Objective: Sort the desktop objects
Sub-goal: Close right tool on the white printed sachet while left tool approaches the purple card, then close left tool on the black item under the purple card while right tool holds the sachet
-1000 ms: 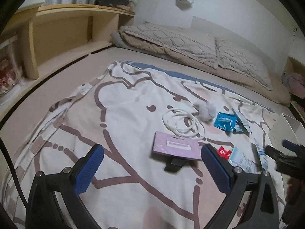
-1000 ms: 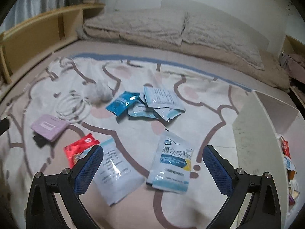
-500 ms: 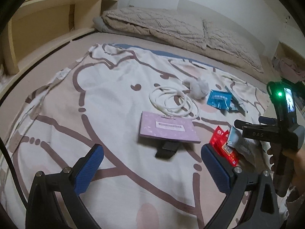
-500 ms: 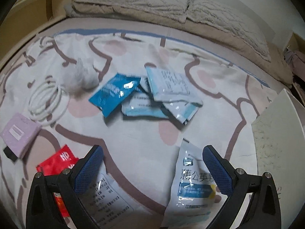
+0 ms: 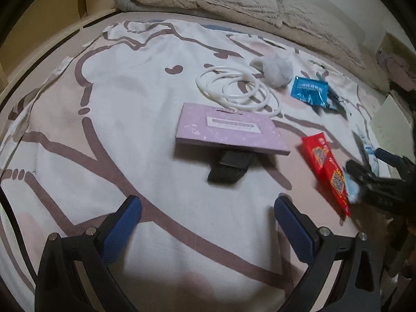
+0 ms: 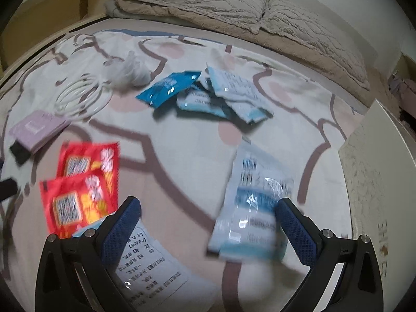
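My left gripper (image 5: 208, 215) is open, low over the patterned blanket (image 5: 124, 98), just short of a lilac card (image 5: 228, 131) lying on a black object (image 5: 230, 167). Behind the card lie a coiled white cable (image 5: 234, 92), a grey fluffy ball (image 5: 275, 67) and a blue sachet (image 5: 309, 91). Red sachets (image 5: 326, 166) lie at the right, beside the right gripper (image 5: 364, 166). My right gripper (image 6: 208, 215) is open above a pale blue sachet (image 6: 254, 208) and a white printed sachet (image 6: 150, 265), with red sachets (image 6: 83, 184) to the left.
A heap of blue and white sachets (image 6: 215, 93) lies further up the blanket. A white box (image 6: 374, 176) stands at the right edge of the bed. Beige pillows (image 6: 234, 5) line the far side, and a wooden shelf (image 5: 52, 26) runs along the left.
Both grippers have dropped lower and moved forward over the blanket. The card and the sachets now look larger and closer. Both stay open.
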`<control>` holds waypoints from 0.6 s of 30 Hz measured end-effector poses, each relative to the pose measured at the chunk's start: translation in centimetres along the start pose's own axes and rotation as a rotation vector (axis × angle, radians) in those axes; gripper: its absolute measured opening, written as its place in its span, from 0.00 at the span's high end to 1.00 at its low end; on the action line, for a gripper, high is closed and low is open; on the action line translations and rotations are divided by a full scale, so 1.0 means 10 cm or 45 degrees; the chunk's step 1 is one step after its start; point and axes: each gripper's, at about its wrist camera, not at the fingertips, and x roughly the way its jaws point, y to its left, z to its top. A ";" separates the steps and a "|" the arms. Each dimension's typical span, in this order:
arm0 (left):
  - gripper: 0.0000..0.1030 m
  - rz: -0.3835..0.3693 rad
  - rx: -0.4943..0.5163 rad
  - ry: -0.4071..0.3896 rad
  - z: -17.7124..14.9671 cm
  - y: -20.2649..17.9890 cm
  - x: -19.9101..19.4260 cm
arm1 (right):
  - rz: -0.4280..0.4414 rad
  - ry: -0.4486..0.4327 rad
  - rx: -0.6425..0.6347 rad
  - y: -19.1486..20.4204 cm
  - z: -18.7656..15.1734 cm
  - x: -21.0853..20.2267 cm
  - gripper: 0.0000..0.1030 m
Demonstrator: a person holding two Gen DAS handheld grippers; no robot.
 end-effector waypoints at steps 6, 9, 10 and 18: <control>0.00 0.032 0.023 0.021 -0.05 -0.03 0.02 | 0.079 0.034 0.062 -0.08 -0.27 -0.10 0.00; 0.00 0.008 0.003 0.024 -0.05 0.00 0.02 | 0.129 0.053 0.117 -0.13 -0.40 -0.15 0.00; 0.00 0.003 0.000 0.021 -0.05 0.00 0.01 | 0.125 0.051 0.108 -0.13 -0.44 -0.18 0.00; 0.17 -0.077 -0.106 -0.052 0.02 0.10 -0.08 | 0.148 0.064 0.108 -0.12 -0.74 -0.37 0.00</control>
